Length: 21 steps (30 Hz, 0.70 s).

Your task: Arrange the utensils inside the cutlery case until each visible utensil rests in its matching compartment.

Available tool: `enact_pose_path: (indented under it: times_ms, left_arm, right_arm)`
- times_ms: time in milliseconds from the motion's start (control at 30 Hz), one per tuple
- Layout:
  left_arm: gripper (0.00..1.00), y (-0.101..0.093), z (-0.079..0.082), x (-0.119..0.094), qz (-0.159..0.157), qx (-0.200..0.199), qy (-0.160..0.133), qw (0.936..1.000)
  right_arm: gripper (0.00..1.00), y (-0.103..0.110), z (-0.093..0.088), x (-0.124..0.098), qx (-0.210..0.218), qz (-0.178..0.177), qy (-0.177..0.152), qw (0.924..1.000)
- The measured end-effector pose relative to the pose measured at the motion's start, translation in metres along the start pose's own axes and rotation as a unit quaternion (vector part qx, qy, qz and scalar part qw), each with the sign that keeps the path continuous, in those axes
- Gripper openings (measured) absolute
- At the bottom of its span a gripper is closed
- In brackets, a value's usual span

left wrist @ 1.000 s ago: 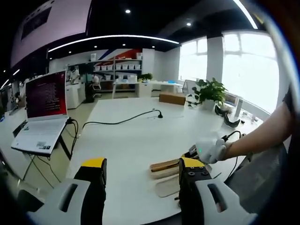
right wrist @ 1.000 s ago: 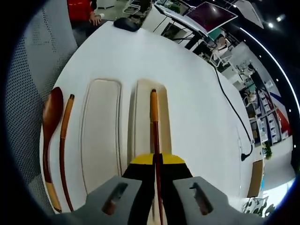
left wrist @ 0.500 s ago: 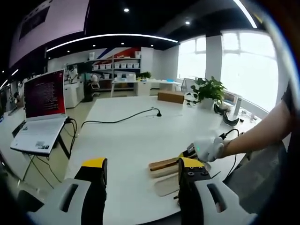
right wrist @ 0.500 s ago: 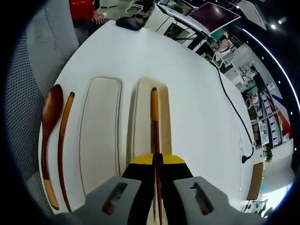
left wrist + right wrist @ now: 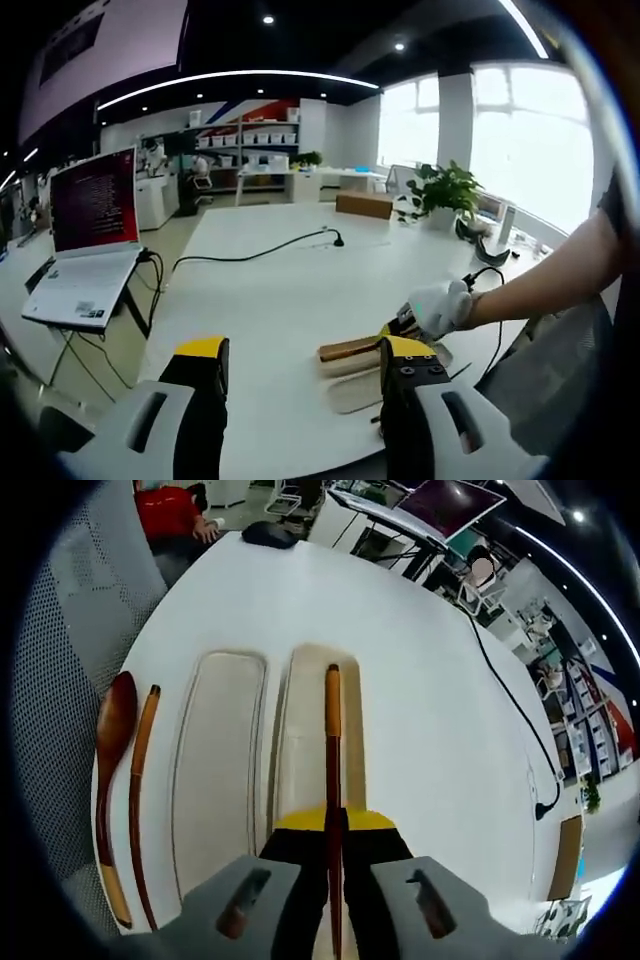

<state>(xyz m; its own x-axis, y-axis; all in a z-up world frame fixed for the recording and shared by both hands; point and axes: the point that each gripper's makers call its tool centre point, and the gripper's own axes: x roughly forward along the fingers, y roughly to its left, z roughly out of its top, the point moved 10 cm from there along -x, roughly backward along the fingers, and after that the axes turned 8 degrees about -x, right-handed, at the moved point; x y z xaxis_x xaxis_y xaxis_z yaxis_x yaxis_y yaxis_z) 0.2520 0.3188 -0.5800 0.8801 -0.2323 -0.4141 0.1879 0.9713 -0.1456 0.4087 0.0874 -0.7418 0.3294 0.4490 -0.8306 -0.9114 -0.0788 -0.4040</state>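
Over case tray (image 5: 310, 680), right gripper (image 5: 333, 825) clamping chopstick (image 5: 332, 740), left gripper (image 5: 300, 362) agape, empty.

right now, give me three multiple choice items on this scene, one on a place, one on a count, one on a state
1. Where does the spoon lie?
A. on the table beside the case
B. in a compartment
C. in the right gripper

2. How many chopsticks show in the right gripper view?
A. one
B. two
C. four

3. How is the right gripper?
A. wide open
B. shut on the chopstick
C. shut on nothing

Answers:
1 A, it rests on the table outside the case.
2 B, the held chopstick and a loose chopstick.
3 B, its jaws clamp the chopstick.
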Motion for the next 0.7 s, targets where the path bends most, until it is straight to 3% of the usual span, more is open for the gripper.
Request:
enact_pose_path:
  times_ms: [233, 400, 700]
  left_arm:
    - [0.63, 0.0, 0.0, 0.0, 0.0, 0.0, 0.0, 1.0]
    - [0.63, 0.0, 0.0, 0.0, 0.0, 0.0, -0.001, 1.0]
    - [0.63, 0.0, 0.001, 0.0, -0.002, -0.001, -0.003, 1.0]
  right_arm:
    - [0.0, -0.007, -0.001, 0.0, 0.038, 0.04, -0.008, 0.9984]
    - [0.01, -0.01, 0.001, -0.004, 0.061, 0.045, -0.004, 0.9971]
    - [0.08, -0.012, 0.007, -0.019, 0.073, 0.038, -0.031, 0.9962]
